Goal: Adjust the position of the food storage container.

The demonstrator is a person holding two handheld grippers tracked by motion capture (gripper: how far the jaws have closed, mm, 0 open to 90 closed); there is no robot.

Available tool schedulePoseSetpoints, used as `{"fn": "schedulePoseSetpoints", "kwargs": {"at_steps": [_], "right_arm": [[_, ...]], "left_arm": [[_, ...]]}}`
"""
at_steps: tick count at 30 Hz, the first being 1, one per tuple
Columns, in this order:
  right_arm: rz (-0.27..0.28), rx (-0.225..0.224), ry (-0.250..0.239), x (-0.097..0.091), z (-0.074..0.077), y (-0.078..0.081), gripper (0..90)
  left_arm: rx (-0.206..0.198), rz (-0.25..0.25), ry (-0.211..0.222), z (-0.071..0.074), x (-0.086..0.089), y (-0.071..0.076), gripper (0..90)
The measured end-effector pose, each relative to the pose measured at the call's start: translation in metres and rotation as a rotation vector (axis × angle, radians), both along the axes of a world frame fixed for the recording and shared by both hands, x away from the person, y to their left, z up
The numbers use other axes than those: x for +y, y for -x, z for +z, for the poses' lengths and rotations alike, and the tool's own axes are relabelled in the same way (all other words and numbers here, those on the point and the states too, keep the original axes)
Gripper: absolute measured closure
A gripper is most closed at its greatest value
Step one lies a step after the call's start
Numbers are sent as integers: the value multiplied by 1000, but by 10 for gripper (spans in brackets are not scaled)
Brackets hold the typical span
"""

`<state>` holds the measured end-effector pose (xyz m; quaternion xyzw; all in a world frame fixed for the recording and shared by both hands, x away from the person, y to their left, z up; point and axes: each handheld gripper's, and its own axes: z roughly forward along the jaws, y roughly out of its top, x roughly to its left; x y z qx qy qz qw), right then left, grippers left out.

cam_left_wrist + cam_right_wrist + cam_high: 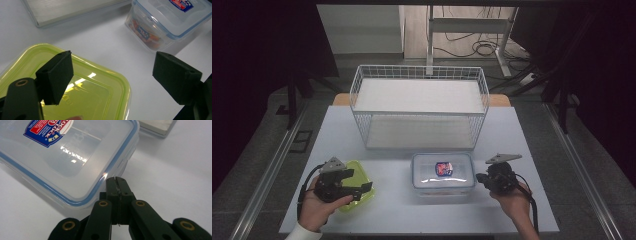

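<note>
A yellow-green lidded box (pixel 358 171) (pixel 97 92) lies at the table's front left. My left gripper (pixel 363 189) (pixel 112 61) hovers open over its right edge, one jaw above the lid and the other above bare table. At the centre sits a clear food box (pixel 443 172) (pixel 172 17) (pixel 62 157) with a blue-rimmed lid and a red and blue label. My right gripper (pixel 480 178) (pixel 116 180) is shut with nothing between its jaws, its tips right at the lid's right rim.
A white wire basket (pixel 419 73) with a pale board floor (pixel 75 7) (pixel 156 127) stands behind both boxes, mid-table. The white table (pixel 402 212) has bare surface in front of and between the boxes. Beyond the table are dark floor, cables and a desk frame.
</note>
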<state>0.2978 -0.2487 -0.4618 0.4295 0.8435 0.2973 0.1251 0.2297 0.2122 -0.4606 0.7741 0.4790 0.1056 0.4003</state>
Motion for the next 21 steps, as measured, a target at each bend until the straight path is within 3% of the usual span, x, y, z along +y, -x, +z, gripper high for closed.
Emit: {"fn": "schedulePoseSetpoints", "kwargs": {"at_steps": [5, 14, 21], "right_arm": [[-2, 1, -26, 4, -2, -3, 890], [21, -12, -27, 20, -5, -11, 890], [16, -3, -62, 17, -4, -11, 890]], "left_arm": [[1, 2, 4, -1, 0, -1, 164], [-1, -19, 2, -1, -2, -2, 163], [-7, -19, 12, 2, 0, 0, 160]]}}
